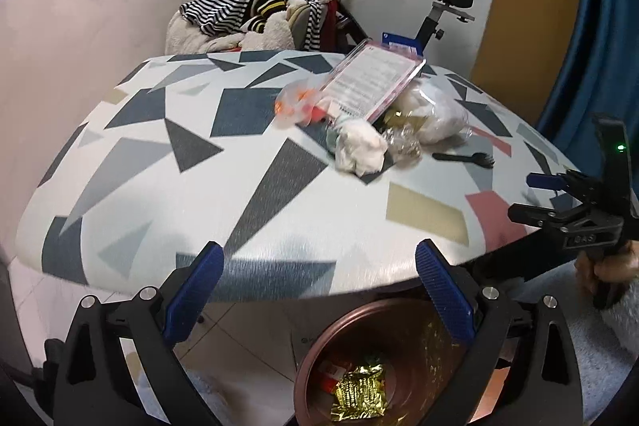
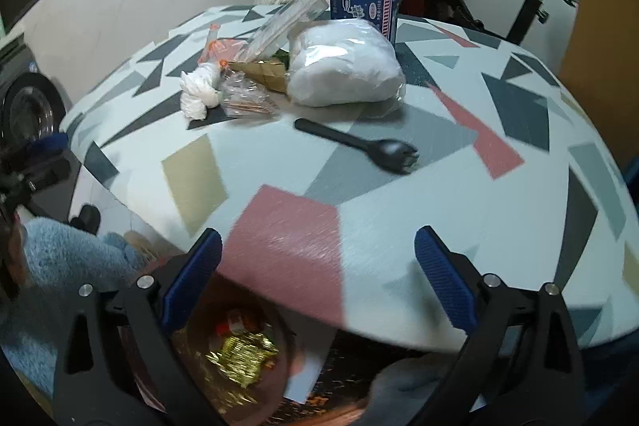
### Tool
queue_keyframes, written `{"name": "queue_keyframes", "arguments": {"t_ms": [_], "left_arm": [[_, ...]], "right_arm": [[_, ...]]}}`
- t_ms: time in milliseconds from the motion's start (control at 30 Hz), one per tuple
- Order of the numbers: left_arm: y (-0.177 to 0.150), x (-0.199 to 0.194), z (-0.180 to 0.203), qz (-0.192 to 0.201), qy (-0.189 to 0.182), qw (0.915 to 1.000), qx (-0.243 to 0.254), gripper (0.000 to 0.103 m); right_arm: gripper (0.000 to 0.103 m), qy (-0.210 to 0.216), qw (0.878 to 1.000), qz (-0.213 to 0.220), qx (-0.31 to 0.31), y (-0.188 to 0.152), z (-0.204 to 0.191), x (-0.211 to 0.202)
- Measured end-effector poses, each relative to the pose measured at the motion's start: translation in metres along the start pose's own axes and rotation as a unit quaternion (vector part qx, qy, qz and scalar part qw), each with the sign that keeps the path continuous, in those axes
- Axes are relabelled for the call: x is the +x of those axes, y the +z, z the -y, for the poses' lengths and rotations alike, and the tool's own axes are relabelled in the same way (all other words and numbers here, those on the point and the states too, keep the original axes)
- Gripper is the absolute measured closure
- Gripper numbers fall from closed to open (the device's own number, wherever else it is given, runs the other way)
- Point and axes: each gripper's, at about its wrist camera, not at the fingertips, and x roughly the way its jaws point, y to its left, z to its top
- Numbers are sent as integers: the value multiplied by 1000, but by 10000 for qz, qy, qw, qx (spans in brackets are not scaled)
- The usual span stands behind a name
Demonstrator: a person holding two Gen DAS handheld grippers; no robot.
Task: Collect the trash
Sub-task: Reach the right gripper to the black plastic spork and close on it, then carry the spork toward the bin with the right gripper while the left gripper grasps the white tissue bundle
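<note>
Partly done: gold wrapper (image 1: 359, 392) and red scraps already in bin (image 1: 315, 358) below both empty, wide-open claws, left gripper (image 1: 319, 290) and right gripper (image 2: 317, 272); ahead on table (image 2: 499, 226), black spork (image 2: 355, 144), tissue wad (image 2: 199, 92), white bag (image 2: 343, 66) uncollected.

The brown bin (image 1: 383, 366) is partly hidden behind the left gripper's blue pads (image 1: 443, 294) and cut off by the bottom edge, the print on the pink-edged packet (image 1: 371, 78) is too small to read, and the bin's contents (image 2: 239, 354) blur in the right wrist view.
</note>
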Motion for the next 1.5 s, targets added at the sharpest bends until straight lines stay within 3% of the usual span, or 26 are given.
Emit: {"name": "queue_keyframes", "arguments": {"t_ms": [100, 267, 333, 400, 533, 667, 733, 933, 1500], "left_arm": [[9, 3, -3, 4, -112, 9999, -54, 9], [21, 9, -5, -16, -215, 9997, -153, 9], [22, 11, -5, -27, -274, 9993, -259, 9], [22, 14, -5, -54, -333, 9988, -365, 11], [21, 24, -4, -169, -367, 9984, -403, 14], [23, 30, -5, -240, -359, 9982, -411, 21], [24, 32, -7, -270, -392, 9977, -486, 23], [28, 34, -12, -265, -479, 9962, -671, 27], [27, 39, -5, -372, -659, 9953, -609, 29]], "right_arm": [[12, -48, 9996, -88, -269, 13, 12, 6], [23, -104, 9965, -275, -782, 34, 22, 23], [34, -65, 9948, -337, -963, 41, 22, 31], [38, -53, 9939, -362, -1038, 45, 22, 35], [48, 151, 9911, -441, -1245, 57, 13, 52], [52, 339, 9903, -476, -1258, 65, 9, 64], [63, 570, 9909, -527, -1102, 69, 10, 70], [84, 841, 9884, -672, -1073, 67, 5, 67], [84, 790, 9901, -567, -1014, 50, 6, 55]]}}
